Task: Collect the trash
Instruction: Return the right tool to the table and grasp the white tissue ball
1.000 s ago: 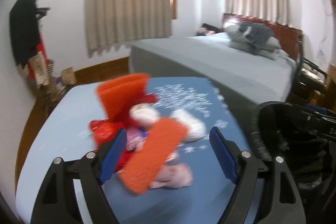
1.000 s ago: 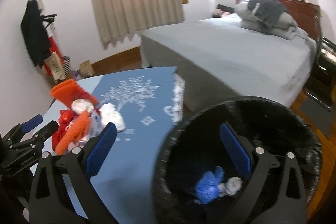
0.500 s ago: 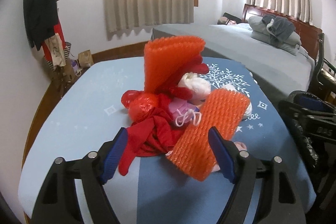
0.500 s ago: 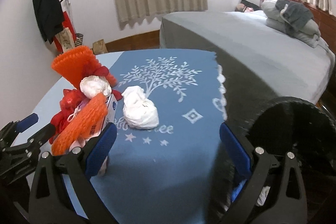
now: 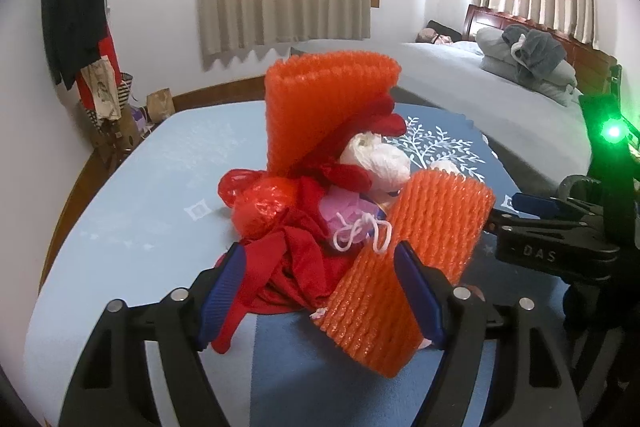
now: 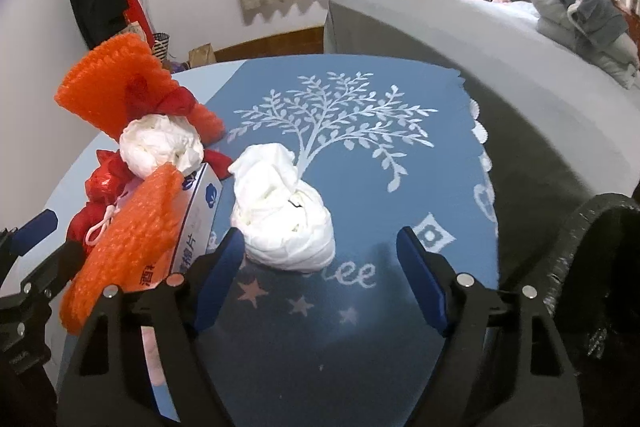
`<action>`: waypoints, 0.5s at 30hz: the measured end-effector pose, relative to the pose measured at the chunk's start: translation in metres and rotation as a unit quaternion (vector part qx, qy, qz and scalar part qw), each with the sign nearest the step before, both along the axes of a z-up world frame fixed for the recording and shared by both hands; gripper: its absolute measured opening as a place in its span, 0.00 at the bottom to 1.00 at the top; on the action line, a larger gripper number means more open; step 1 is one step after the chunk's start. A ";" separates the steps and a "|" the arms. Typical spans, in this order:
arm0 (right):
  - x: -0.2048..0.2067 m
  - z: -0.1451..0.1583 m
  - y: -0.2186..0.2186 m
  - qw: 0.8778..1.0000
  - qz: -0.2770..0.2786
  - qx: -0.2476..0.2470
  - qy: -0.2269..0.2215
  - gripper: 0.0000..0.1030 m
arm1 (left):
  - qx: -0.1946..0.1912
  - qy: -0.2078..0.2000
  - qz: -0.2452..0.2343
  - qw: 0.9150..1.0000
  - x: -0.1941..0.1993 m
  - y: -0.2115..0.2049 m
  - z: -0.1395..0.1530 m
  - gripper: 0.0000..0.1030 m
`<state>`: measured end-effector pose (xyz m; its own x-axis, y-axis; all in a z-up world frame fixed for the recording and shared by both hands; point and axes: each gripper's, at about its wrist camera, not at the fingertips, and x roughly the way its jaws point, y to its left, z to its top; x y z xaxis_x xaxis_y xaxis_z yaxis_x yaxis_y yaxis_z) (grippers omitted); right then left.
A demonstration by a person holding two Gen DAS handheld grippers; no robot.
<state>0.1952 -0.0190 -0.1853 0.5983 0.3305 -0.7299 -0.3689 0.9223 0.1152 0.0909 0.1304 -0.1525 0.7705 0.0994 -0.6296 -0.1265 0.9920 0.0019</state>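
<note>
The left gripper was wide open, its blue pads spread either side of the near edge of the trash pile, gripping nothing. Between the jaws lay red cloth, with a red strip draped over the left pad; the near foam net lay against the right pad, tilted up and away to the right. Straight ahead of the jaws sat a pink pouch with a white cord, a red bag to its left, a white wad behind it, and a tall foam net standing up at the back. The right gripper was open too, holding nothing, low over the blue cloth. A knotted white bag sat just ahead of the jaws, nearer the left pad, not touching that I could tell. Left of the jaws leaned a white box under the foam net. The black bin stood right of the jaws, off the table edge.
</note>
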 end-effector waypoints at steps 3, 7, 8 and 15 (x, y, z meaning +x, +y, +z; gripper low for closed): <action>0.005 -0.004 0.005 1.000 0.013 0.002 0.012 0.70 | -0.003 0.002 0.000 1.000 0.001 0.000 -0.001 0.73; 0.007 -0.007 0.011 0.998 0.050 0.021 0.027 0.42 | -0.006 -0.002 -0.003 1.000 0.000 -0.001 0.002 0.73; 0.006 -0.006 0.013 0.998 0.058 0.025 0.031 0.40 | -0.008 -0.003 -0.004 1.000 0.000 -0.001 0.004 0.73; -0.010 0.009 -0.002 0.999 0.041 0.032 0.014 0.35 | -0.015 -0.013 -0.026 0.999 -0.005 -0.013 0.011 0.73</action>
<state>0.1853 -0.0212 -0.1764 0.5467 0.4231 -0.7226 -0.4378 0.8800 0.1841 0.0863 0.1177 -0.1413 0.7900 0.0399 -0.6119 -0.0747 0.9967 -0.0314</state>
